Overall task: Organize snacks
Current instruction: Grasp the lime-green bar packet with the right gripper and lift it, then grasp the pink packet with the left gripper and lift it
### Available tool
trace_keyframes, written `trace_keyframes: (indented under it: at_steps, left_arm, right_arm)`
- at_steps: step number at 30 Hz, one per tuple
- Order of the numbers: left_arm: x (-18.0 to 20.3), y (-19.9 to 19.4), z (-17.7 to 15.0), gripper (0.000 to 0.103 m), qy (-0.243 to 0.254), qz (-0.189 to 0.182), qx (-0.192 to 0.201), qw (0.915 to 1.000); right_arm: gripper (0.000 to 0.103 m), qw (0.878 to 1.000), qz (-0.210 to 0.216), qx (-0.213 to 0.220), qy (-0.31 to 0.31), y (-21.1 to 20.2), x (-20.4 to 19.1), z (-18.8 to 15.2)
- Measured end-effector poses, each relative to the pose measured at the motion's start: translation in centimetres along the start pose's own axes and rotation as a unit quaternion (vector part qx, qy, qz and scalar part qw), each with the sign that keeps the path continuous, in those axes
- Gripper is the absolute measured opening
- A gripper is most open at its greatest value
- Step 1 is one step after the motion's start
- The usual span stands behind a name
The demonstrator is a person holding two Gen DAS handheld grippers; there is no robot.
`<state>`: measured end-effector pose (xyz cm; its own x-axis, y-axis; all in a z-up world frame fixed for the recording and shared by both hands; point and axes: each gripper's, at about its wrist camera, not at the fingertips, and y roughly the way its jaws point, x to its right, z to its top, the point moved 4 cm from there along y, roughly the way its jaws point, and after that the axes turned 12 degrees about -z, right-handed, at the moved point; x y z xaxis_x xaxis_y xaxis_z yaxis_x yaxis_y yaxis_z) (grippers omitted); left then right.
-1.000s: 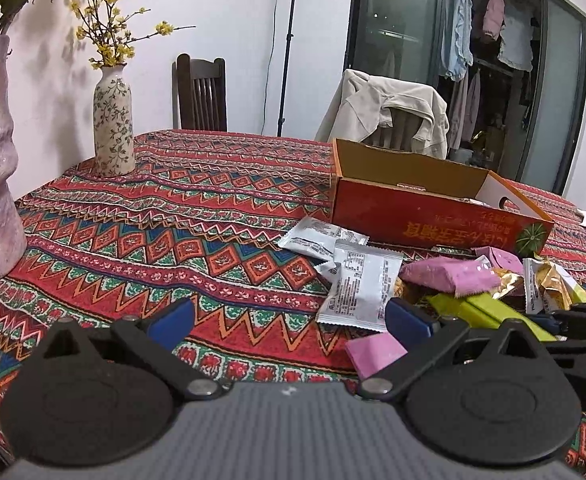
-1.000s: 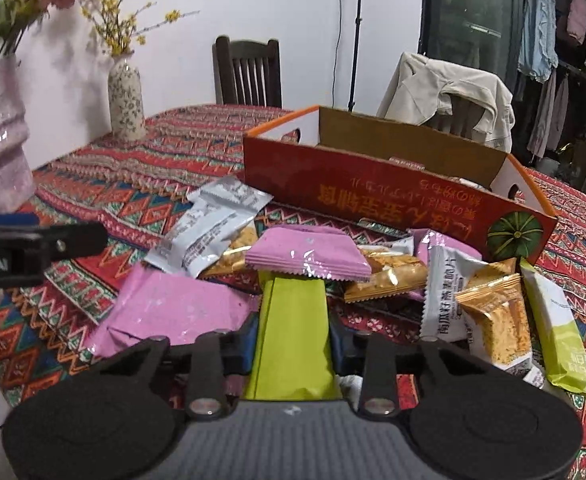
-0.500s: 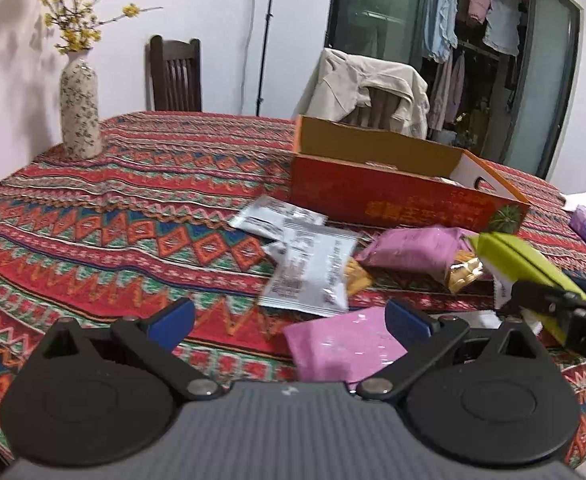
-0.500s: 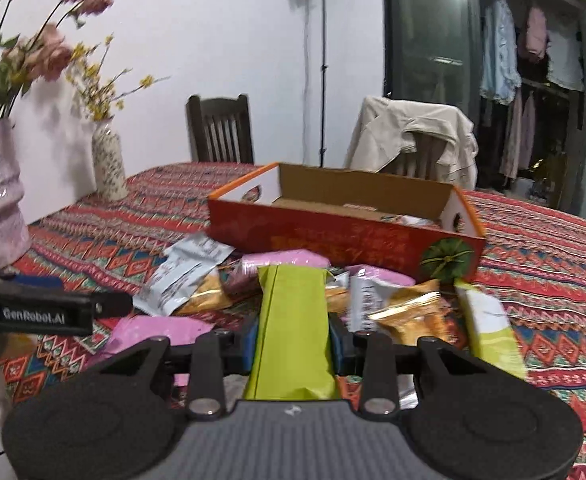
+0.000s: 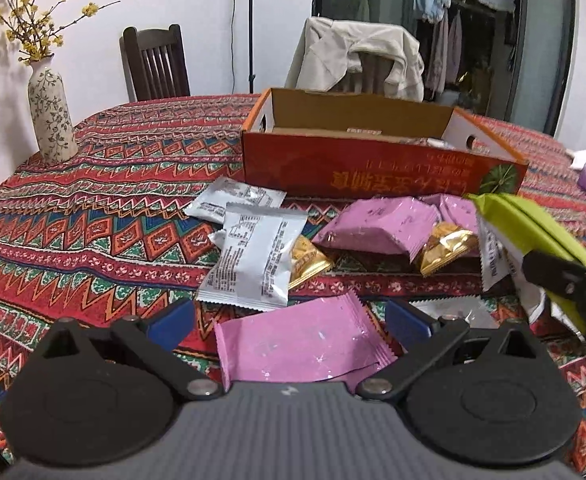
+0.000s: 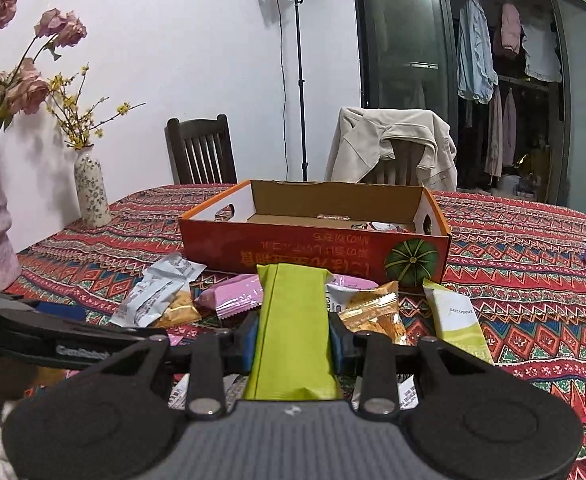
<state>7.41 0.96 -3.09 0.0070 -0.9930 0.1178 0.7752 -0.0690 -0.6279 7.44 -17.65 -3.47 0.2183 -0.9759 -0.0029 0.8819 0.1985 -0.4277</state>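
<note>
Where pads pinch: green packet (image 6: 293, 328), hand-held gripper (image 6: 293, 338).

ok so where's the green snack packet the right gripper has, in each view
Left wrist view: the green snack packet is at the right edge, sticking up and left out of the right gripper, in front of the box's right end.
Right wrist view: the packet is at bottom centre, clamped between the right gripper's jaws and pointing toward the box.
Shared landmark: the orange cardboard box with the green pumpkin picture.
</note>
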Motion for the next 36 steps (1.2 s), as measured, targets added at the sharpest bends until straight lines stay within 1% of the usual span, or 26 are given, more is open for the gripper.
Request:
trace_keyframes:
  at_steps: [3,5,8,10,12,14,17,19,20,21,22,26,29,30,33,35,36]
  left_arm:
    - [-0.2,0.7,-0.3,0.103,0.008,0.026,-0.024,0.9993]
    - [-0.6,1.0,-0.4,0.103,0.005,0.027,-0.035,0.9990]
    - [-0.7,1.1,-0.6,0.103,0.008,0.031,-0.043,0.9986]
    - [-0.7,1.5,-0.8,0.103,0.004,0.025,-0.055,0.9982]
    - [-0.9,2.1,-1.3,0.103,-0.011,0.018,-0.068,0.9975]
    - [-1.2,2.2,-1.4,0.103,-0.027,0.009,-0.063,0.9976]
    - [-1.0,2.0,-1.8,0.103,-0.025,0.012,-0.051,0.9983]
    - [-0.8,1.7,-2.0,0.098,-0.019,0.007,-0.041,0.9989]
    - [-0.6,1.5,-2.0,0.089,-0.015,0.000,-0.037,0.9992]
    - [-0.5,1.2,-2.0,0.076,-0.011,-0.006,-0.032,0.9994]
    - [-0.4,0.9,-2.0,0.072,-0.010,-0.008,-0.027,0.9996]
    - [-0.8,0.3,-2.0,0.068,-0.022,-0.022,-0.014,0.9994]
    - [-0.9,-0.6,-1.7,0.046,-0.020,-0.031,0.011,0.9993]
    - [-0.9,-1.0,-1.5,0.041,-0.019,-0.037,0.017,0.9990]
    - [-0.9,-1.6,-1.1,0.035,-0.013,-0.048,0.027,0.9984]
    - [-0.9,-1.8,-1.0,0.033,-0.008,-0.050,0.032,0.9982]
    - [-0.8,-1.9,-0.9,0.030,-0.008,-0.052,0.036,0.9980]
  right_arm:
    - [0.033,1.000,0.002,-0.001,0.005,0.1,0.4,-0.1]
    - [0.033,1.000,0.003,-0.001,0.007,0.3,0.6,-0.2]
    - [0.033,1.000,0.005,-0.002,0.013,0.4,1.0,-0.4]
    - [0.033,1.000,0.006,-0.002,0.015,0.5,1.2,-0.4]
    - [0.033,1.000,0.007,-0.002,0.018,0.5,1.3,-0.4]
    - [0.034,1.000,0.008,-0.002,0.019,0.5,1.4,-0.5]
    - [0.034,1.000,0.008,-0.002,0.020,0.6,1.4,-0.5]
    - [0.034,1.000,0.008,0.000,0.021,0.4,1.5,-0.5]
    - [0.034,1.000,0.008,0.001,0.022,0.3,1.5,-0.5]
    - [0.034,1.000,0.008,0.002,0.022,0.3,1.6,-0.5]
    - [0.034,1.000,0.008,0.002,0.022,0.3,1.6,-0.5]
    - [0.034,1.000,0.008,0.006,0.021,0.0,1.5,-0.4]
    - [0.034,1.000,0.008,0.009,0.019,-0.1,1.5,-0.3]
    - [0.034,1.000,0.008,0.010,0.019,-0.2,1.5,-0.2]
    - [0.034,1.000,0.009,0.012,0.018,-0.2,1.3,-0.1]
    - [0.034,1.000,0.009,0.013,0.018,-0.2,1.3,-0.1]
    - [0.034,1.000,0.009,0.013,0.018,-0.2,1.3,-0.1]
